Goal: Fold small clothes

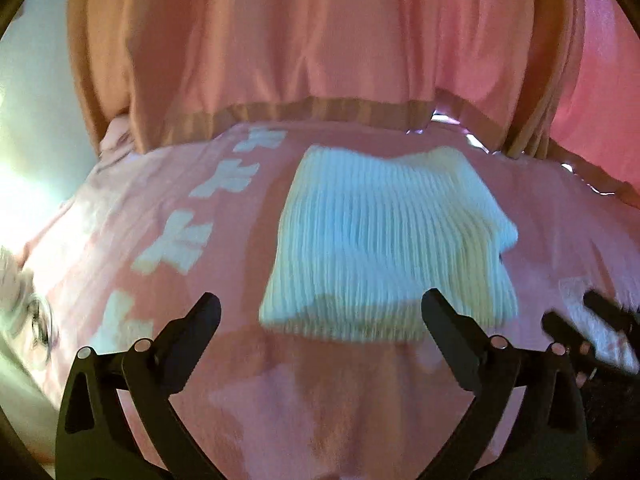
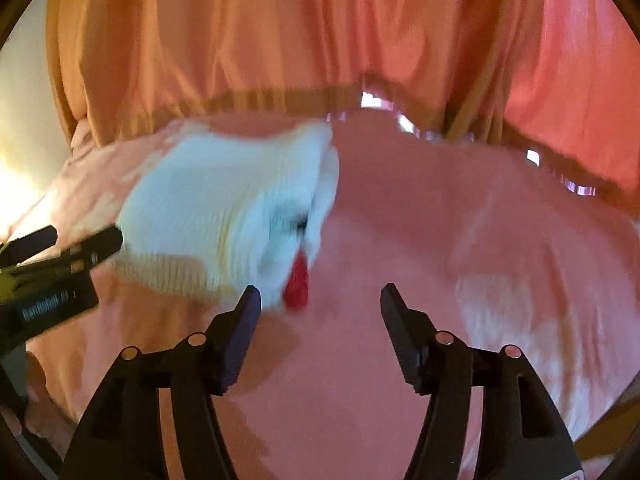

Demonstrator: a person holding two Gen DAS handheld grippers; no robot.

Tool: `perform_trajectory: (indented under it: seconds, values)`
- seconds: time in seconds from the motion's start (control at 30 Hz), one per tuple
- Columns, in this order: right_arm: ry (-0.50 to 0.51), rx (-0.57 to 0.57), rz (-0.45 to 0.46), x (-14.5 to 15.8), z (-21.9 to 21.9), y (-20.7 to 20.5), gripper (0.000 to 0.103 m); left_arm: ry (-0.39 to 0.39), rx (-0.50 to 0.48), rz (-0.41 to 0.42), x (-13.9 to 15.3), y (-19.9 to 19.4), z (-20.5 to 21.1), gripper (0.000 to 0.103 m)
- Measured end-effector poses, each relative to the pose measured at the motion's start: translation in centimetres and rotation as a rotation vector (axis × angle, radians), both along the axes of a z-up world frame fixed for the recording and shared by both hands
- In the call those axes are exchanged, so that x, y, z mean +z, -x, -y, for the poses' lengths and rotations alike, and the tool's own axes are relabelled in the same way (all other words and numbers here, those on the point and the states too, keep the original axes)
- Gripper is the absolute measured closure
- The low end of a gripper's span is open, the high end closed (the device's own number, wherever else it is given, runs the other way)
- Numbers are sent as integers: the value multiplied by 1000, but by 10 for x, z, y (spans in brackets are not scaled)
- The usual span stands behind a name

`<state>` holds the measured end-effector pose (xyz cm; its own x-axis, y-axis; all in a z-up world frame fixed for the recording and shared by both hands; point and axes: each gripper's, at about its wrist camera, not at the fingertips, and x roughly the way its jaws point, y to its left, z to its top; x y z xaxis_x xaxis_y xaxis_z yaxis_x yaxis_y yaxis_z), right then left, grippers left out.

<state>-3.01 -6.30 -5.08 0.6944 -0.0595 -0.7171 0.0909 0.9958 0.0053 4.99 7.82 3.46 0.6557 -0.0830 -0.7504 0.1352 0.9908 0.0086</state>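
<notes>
A white ribbed knit garment (image 1: 384,240) lies folded into a rough rectangle on a pink cloth (image 1: 320,400). My left gripper (image 1: 320,304) hovers at its near edge, jaws wide open and holding nothing. In the right wrist view the garment (image 2: 224,208) lies to the upper left, and a small red tag (image 2: 297,286) hangs from its near right corner. My right gripper (image 2: 320,292) stands open just right of that corner, its left fingertip beside the tag and nothing between the pads. Each gripper also shows in the other's view: right gripper (image 1: 580,316), left gripper (image 2: 66,242).
The pink cloth (image 2: 460,240) has white block shapes (image 1: 176,244) running down its left side and spreads wide to the right of the garment. A peach-pink curtain (image 1: 300,40) hangs close behind the cloth's far edge. A bright wall (image 1: 24,120) is at the left.
</notes>
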Motion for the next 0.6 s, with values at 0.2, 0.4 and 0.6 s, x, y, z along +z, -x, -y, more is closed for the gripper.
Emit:
perform_trajectory:
  seconds: [0.2, 0.4, 0.6]
  values:
    - [3, -7, -38, -15, 5, 12, 43, 0, 41, -31, -16, 27, 2, 5]
    - [-6, -23, -41, -18, 10, 23, 42, -43, 22, 0, -19, 34, 4, 5]
    - [9, -11, -37, -19, 4, 23, 42, -55, -1, 5, -20, 36, 8, 5]
